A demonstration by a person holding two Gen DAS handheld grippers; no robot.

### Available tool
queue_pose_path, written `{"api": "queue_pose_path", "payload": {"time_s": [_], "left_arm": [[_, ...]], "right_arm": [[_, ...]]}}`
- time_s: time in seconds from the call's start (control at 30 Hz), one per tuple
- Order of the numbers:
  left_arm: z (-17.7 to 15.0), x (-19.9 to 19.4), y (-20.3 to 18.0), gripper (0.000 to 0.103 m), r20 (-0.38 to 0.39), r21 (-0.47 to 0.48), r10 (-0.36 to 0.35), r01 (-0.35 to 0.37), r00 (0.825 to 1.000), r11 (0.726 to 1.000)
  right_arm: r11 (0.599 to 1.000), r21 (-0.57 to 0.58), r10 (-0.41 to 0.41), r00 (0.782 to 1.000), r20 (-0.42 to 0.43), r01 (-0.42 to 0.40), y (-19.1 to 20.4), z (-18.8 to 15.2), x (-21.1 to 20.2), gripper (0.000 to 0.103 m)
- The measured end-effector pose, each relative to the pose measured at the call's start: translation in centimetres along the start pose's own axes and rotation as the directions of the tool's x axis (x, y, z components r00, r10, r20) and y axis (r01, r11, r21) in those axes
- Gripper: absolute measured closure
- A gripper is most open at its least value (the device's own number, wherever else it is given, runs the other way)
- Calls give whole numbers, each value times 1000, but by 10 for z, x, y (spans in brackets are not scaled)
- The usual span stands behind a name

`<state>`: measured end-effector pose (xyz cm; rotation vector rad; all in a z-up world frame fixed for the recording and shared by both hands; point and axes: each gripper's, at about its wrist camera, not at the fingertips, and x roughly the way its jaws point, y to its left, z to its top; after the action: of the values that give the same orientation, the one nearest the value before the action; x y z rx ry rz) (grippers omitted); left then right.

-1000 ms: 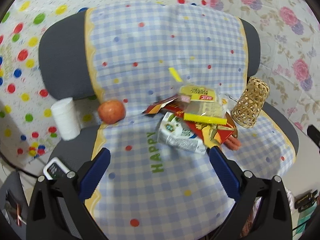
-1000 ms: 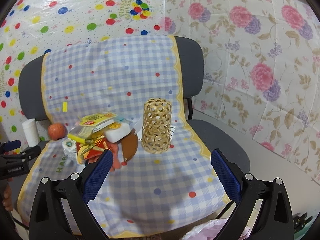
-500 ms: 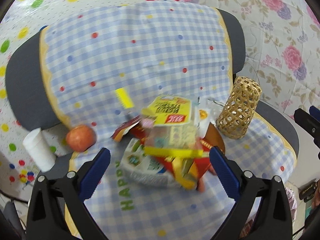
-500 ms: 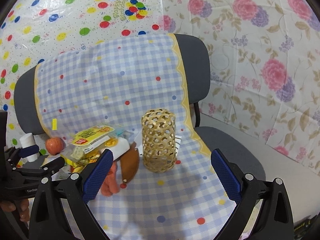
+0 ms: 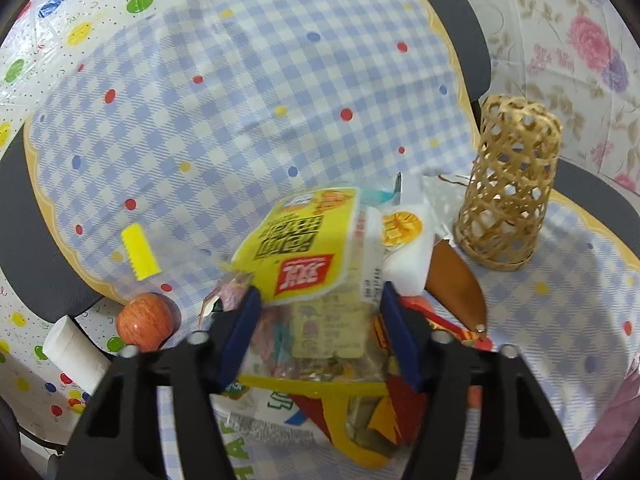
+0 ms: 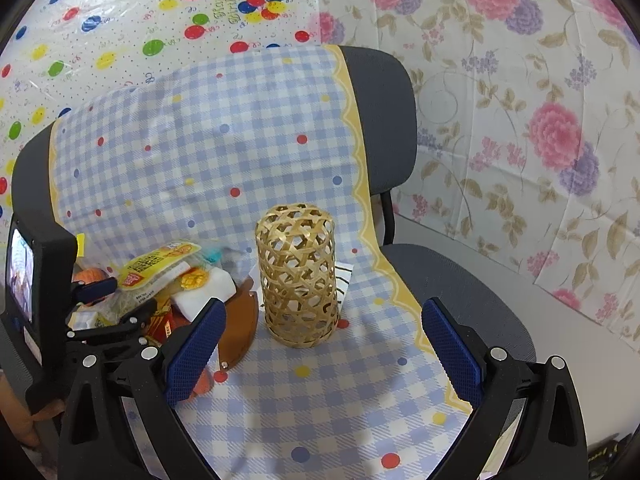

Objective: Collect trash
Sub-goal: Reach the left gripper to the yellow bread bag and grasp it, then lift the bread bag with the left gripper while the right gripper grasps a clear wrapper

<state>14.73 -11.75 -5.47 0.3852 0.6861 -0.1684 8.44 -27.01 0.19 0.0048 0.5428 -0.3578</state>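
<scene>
Nearest in the left wrist view, the left gripper (image 5: pixel 320 320) is seen with its jaws just having been closing; its blue pads are set against the two sides of a yellow snack wrapper (image 5: pixel 304 248), which is pinched between them. The wrapper is crinkled, clear at its near end, yellow with dark print and a red label at its far end. It lies on top of a pile of trash (image 5: pixel 360 392) of red, yellow and white packets on the checked cloth (image 5: pixel 240 100) covering the chair seat. A white packet (image 5: pixel 404 240) with a yellow emblem is seen just right of it. An apple (image 5: pixel 145 322) lies to the left. Farther right, a woven bamboo basket (image 6: pixel 297 276) stands upright. The right gripper (image 6: pixel 324 352) is held spread wide, with nothing between its pads, near the basket.
</scene>
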Motion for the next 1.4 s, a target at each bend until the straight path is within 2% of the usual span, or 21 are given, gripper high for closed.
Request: {"api": "queue_pose_path", "payload": {"time_s": [0.1,0.13,0.3,0.47,0.67,0.7,0.73,0.77,0.93,1.1,1.23,1.4], "left_arm": [[-2,-3,12,62,29,-44,-15,17,999,999],[-3,-8,18,72,47,-69,-28,32,998,997],[-12,-32,52,97,113,-170,-22,41,993,985],[-30,-63,96,99,175,-307,-25,79,984,949],[-65,-79,132,99,165,-422,-7,77,986,903],[-69,-78,137,99,160,-436,-3,73,987,897],[-73,-77,144,99,155,-452,3,69,988,889],[-76,-76,148,99,152,-463,3,68,988,884],[-82,-73,170,99,149,-503,17,61,989,862],[-81,-63,183,99,152,-519,7,74,988,852],[-80,-53,188,99,150,-529,-6,86,989,844],[-80,-46,189,99,154,-539,-31,110,988,835]], "right_arm": [[1000,2,28,1000,-12,-28,2,-4,3,6],[999,1,34,999,-12,-34,4,-5,3,6],[998,-11,57,998,6,-57,16,-6,1,6],[997,-30,79,997,19,-78,34,-6,-2,7],[982,-106,159,987,-7,-159,68,-6,2,13],[978,-117,171,985,-12,-172,74,-6,3,15],[975,-128,183,983,-18,-184,80,-5,4,28],[971,-140,191,981,-27,-193,88,-3,7,35],[943,-199,260,964,-64,-268,126,5,22,39],[915,-266,285,953,-103,-303,167,13,48,38],[896,-325,270,952,-142,-302,191,15,70,33],[873,-389,233,952,-197,-294,212,13,100,34]]}}
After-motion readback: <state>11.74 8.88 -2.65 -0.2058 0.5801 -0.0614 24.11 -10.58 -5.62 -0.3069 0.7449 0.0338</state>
